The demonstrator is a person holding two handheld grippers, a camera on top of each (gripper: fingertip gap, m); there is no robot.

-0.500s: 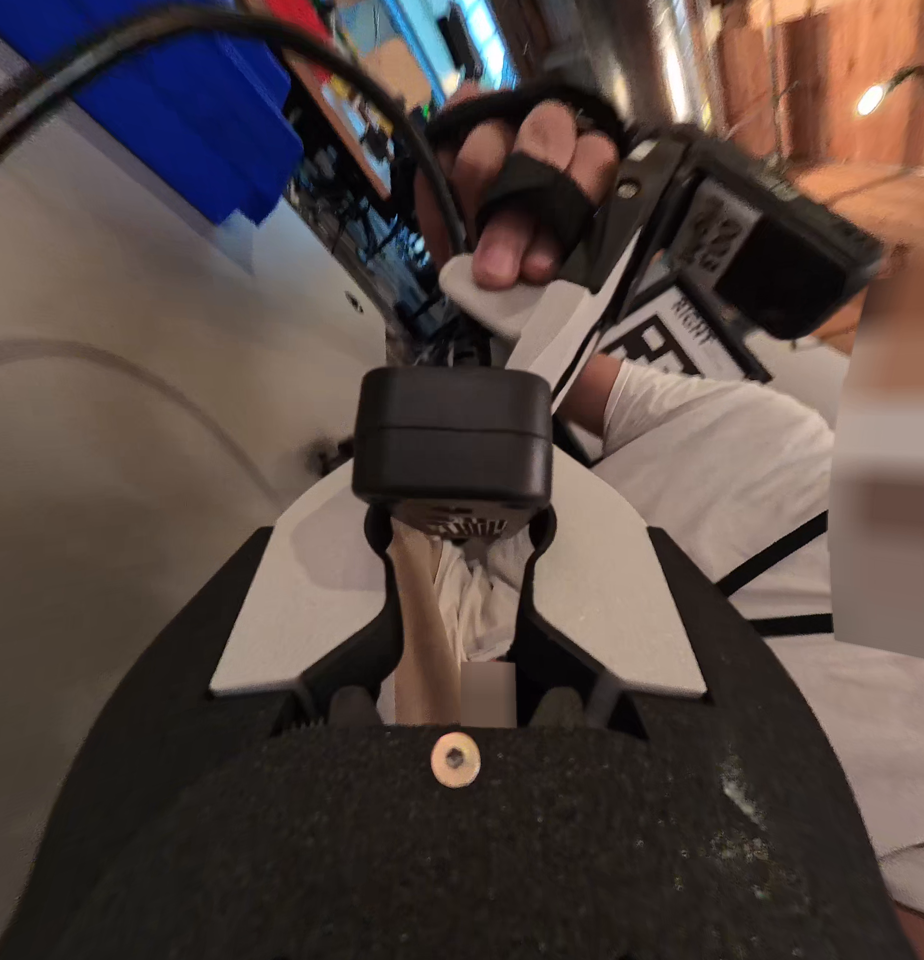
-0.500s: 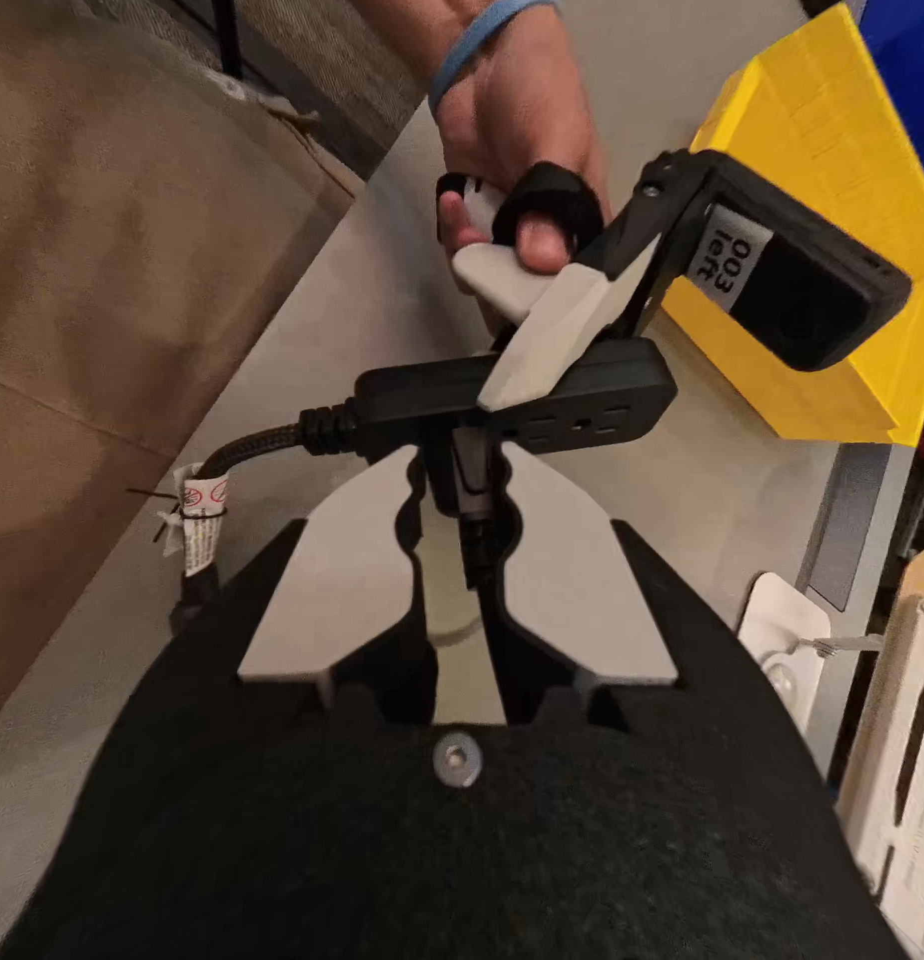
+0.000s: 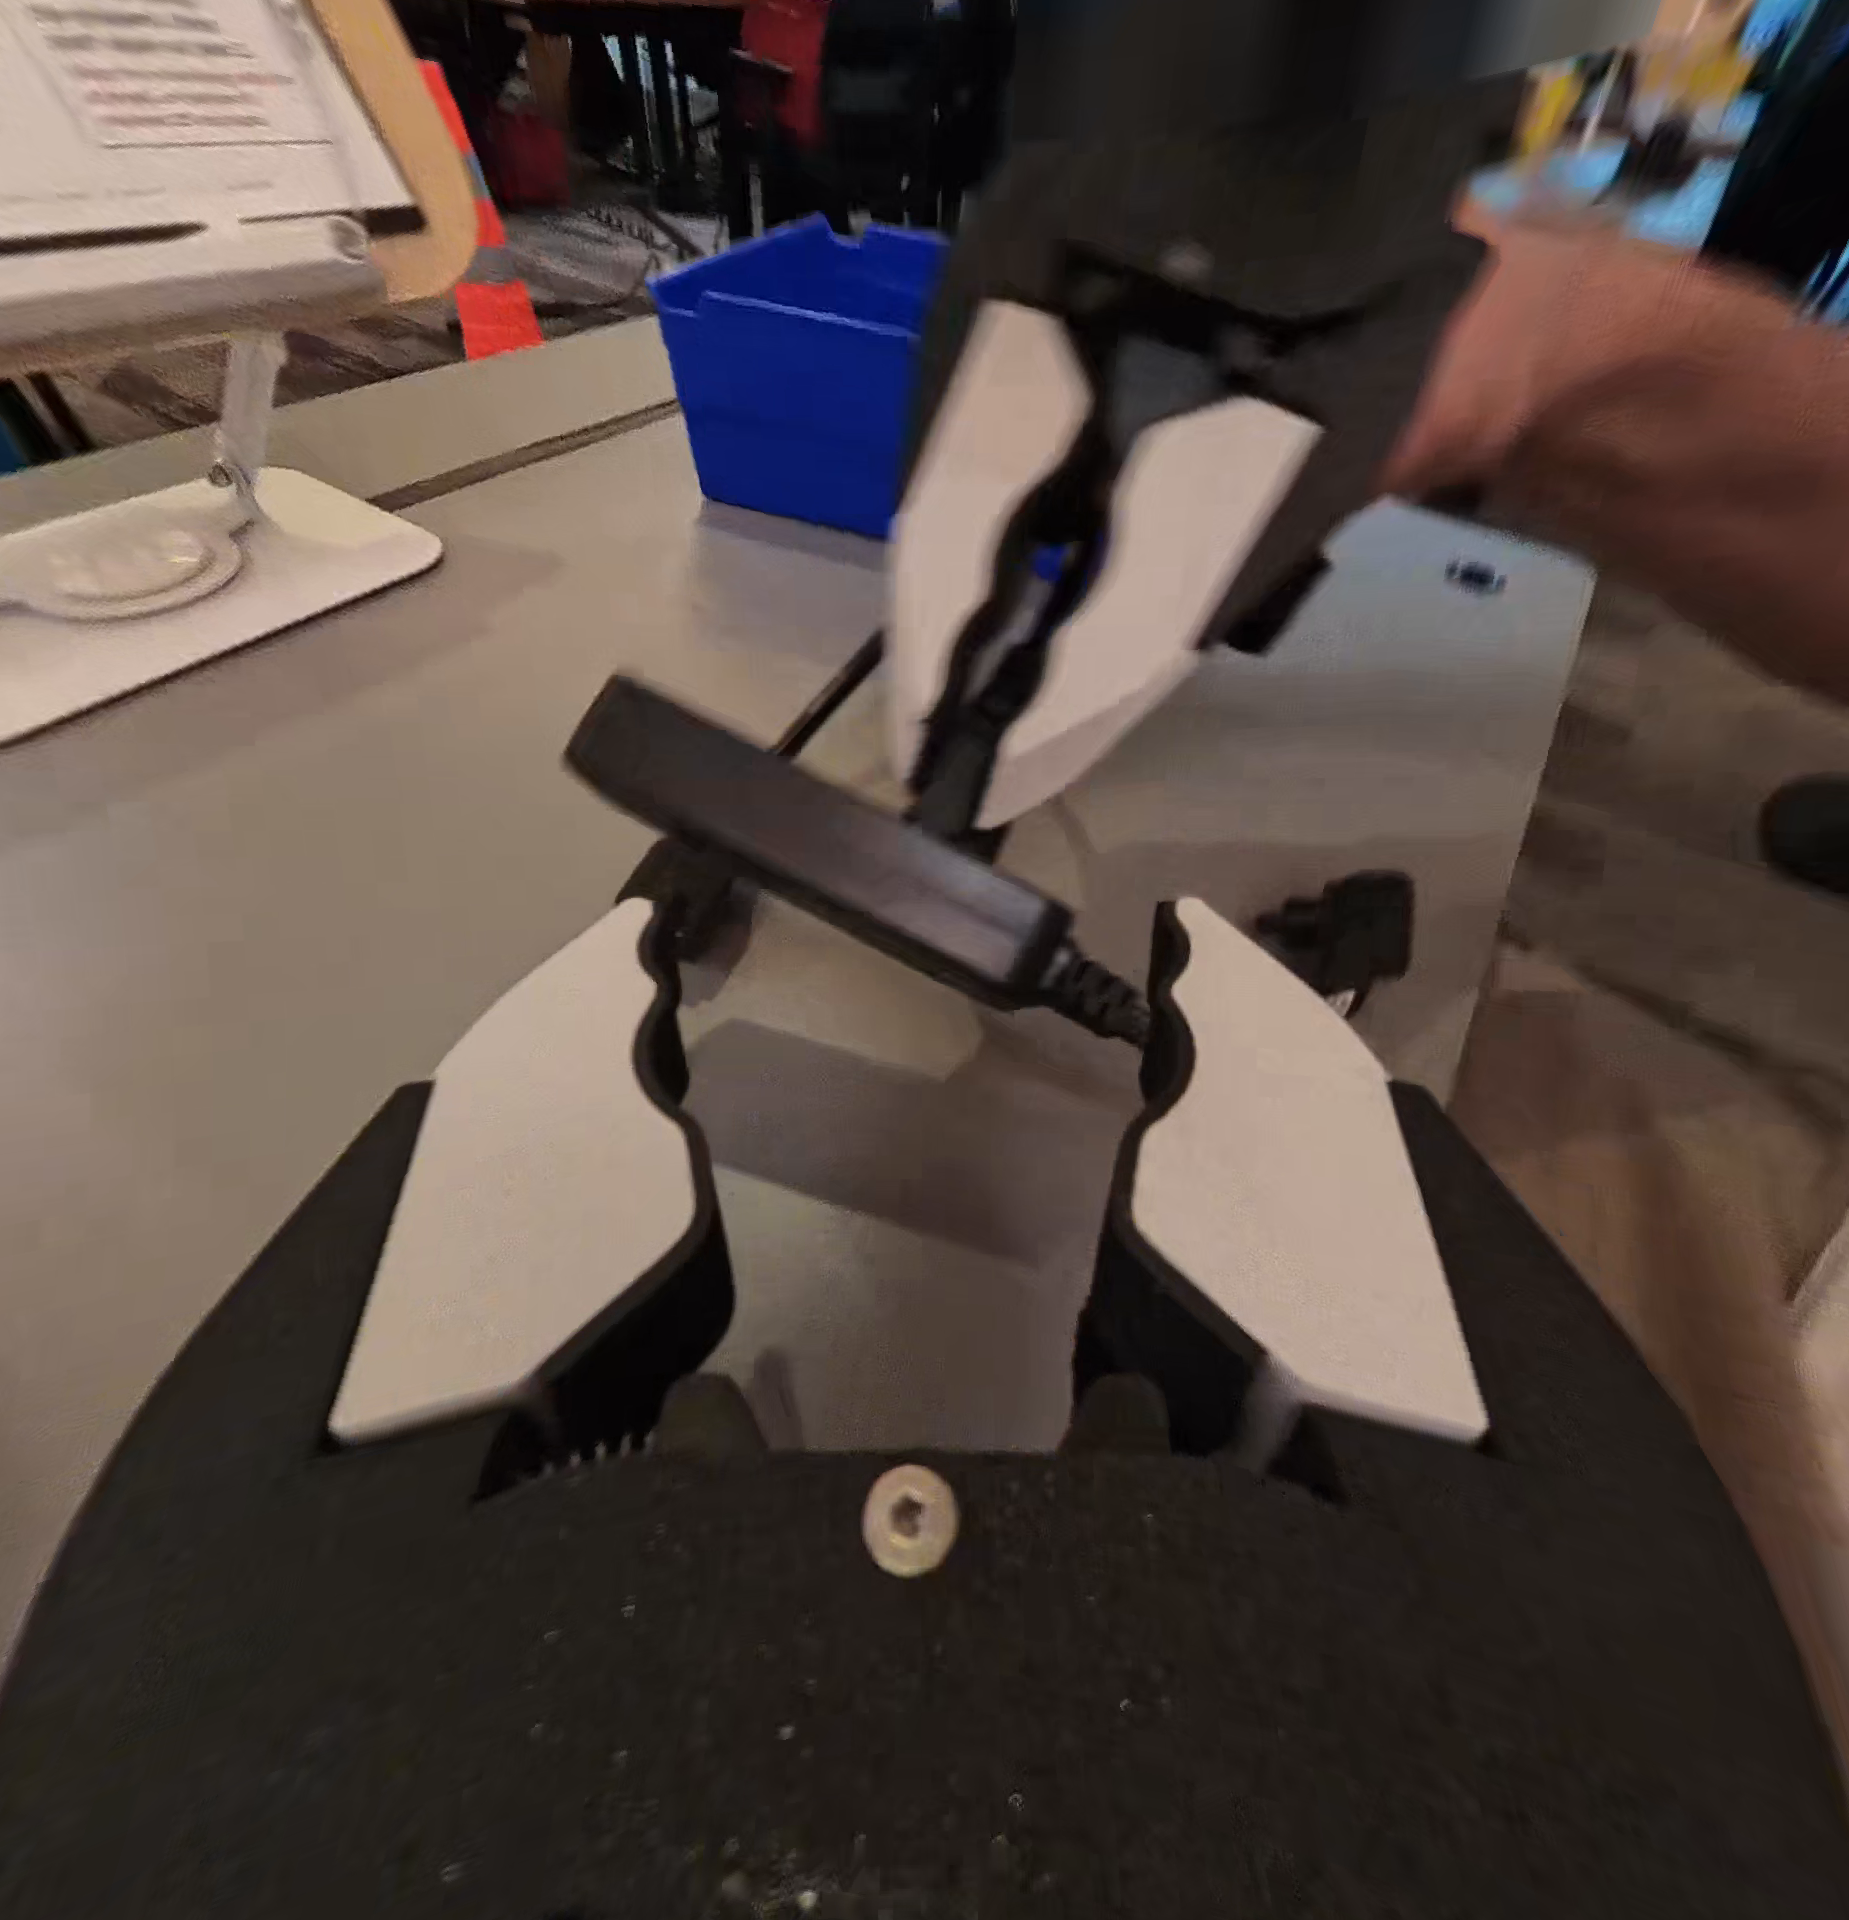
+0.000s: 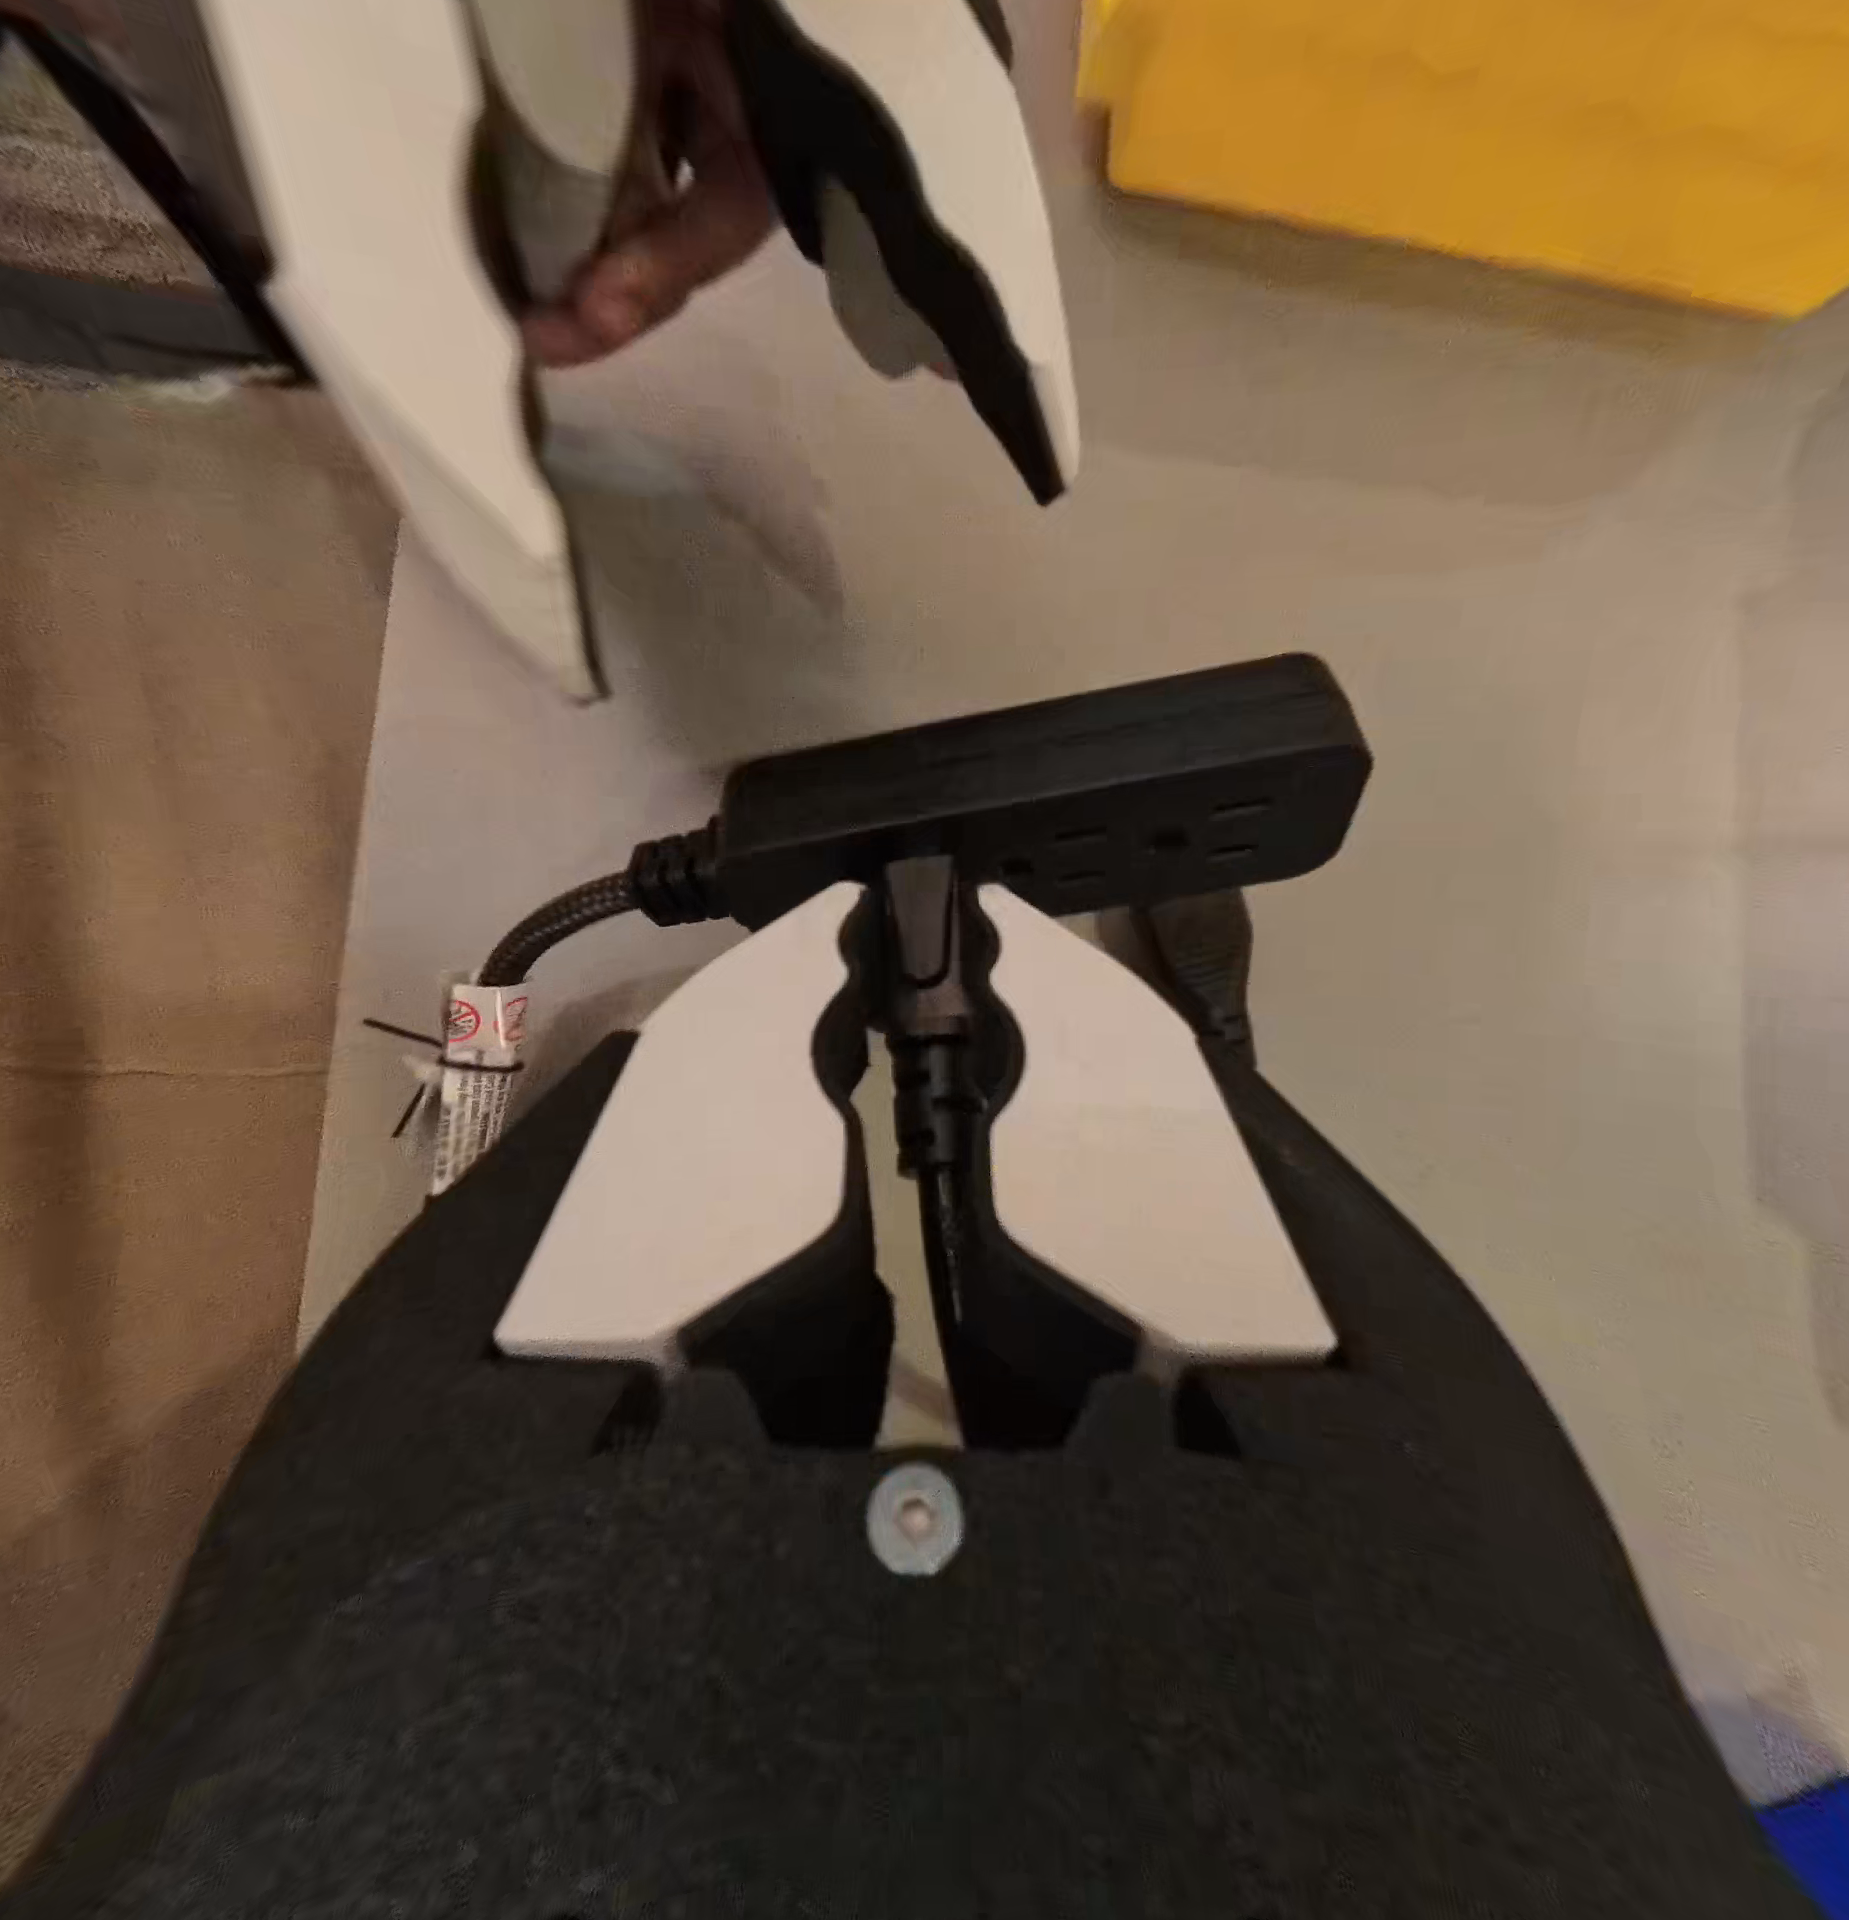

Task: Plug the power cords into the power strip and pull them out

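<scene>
The black power strip (image 4: 1045, 769) is tilted above the grey table (image 3: 276, 935); I cannot tell if it touches it. My right gripper (image 4: 920, 920) is shut on a black plug (image 4: 925, 966) seated in the strip's socket face. A second plug (image 4: 1200, 966) sits in the strip further right. My left gripper (image 3: 909, 935) is open and empty, just short of the strip (image 3: 816, 842). It also shows in the right wrist view (image 4: 811, 582), above the strip. The right gripper (image 3: 956, 790) comes down from above in the left wrist view.
A blue bin (image 3: 795, 395) stands behind the strip and a yellow bin (image 4: 1471, 135) at the far right. A white stand's base (image 3: 172, 561) sits at the left. A loose black plug (image 3: 1335, 935) lies near the table edge. The strip's braided cord (image 4: 556, 925) carries a tag. Some 5 cm of space lies between my two pairs of fingers.
My left gripper has let go of the power strip, opened and drawn back from it. The right gripper stays shut on the plug in the strip.
</scene>
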